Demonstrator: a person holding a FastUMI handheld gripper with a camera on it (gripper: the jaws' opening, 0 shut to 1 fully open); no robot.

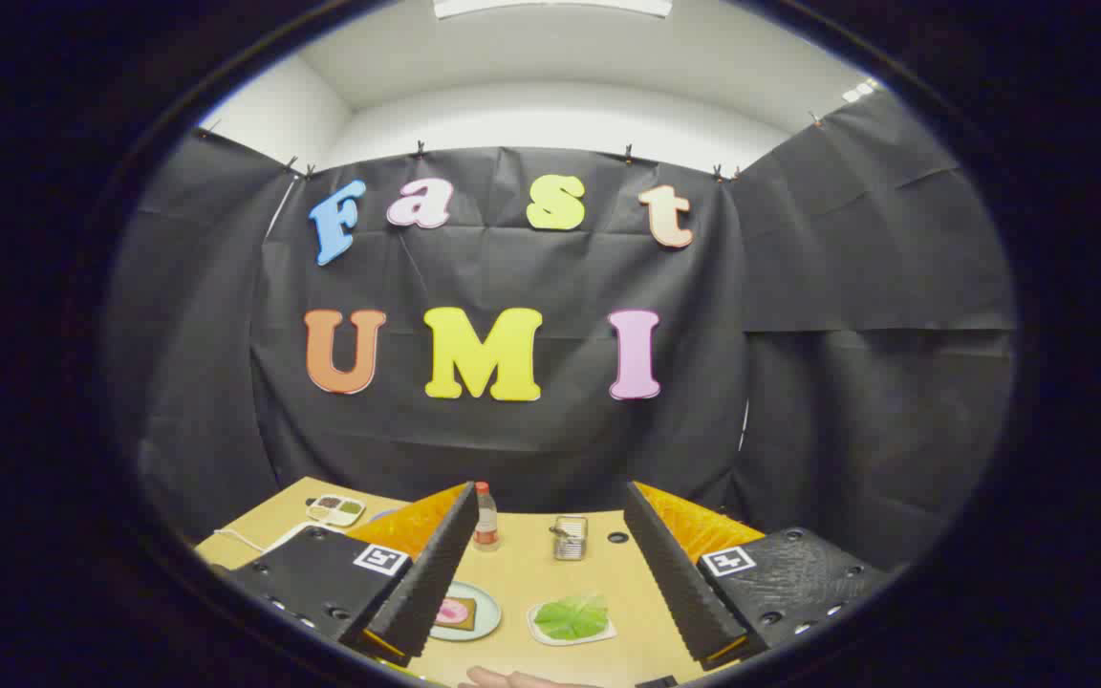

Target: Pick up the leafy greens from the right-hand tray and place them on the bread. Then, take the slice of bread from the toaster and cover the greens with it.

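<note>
Hovering above the wooden table [522, 583], the gripper [550, 573] has its two fingers spread wide apart, nothing between the pads, nothing touched. The serrated inner faces angle outward from one another.

Leafy greens [571, 617]: one flat green leaf lying on the small white tray [550, 638], between the fingers and nearer the right one. Not held.

Bread [456, 612]: a slice on the round pale plate [485, 609], with something pink on top of it (cannot tell what it is). The plate sits just left of the tray, apart from it, and is partly hidden behind the left finger.

Toaster [569, 537]: small, metallic, standing upright farther back on the table, beyond the tray. Whether a slice sits in it is too small to tell.

Bottle [485, 516]: clear, red cap, upright, left of the toaster and just beside the left finger's tip.

Far left corner of the table: a small white divided dish [336, 509] with dark and green contents, a white cable [264, 545] running near it.

Near edge of the table, below the tray: a part of a hand [512, 678].
</note>
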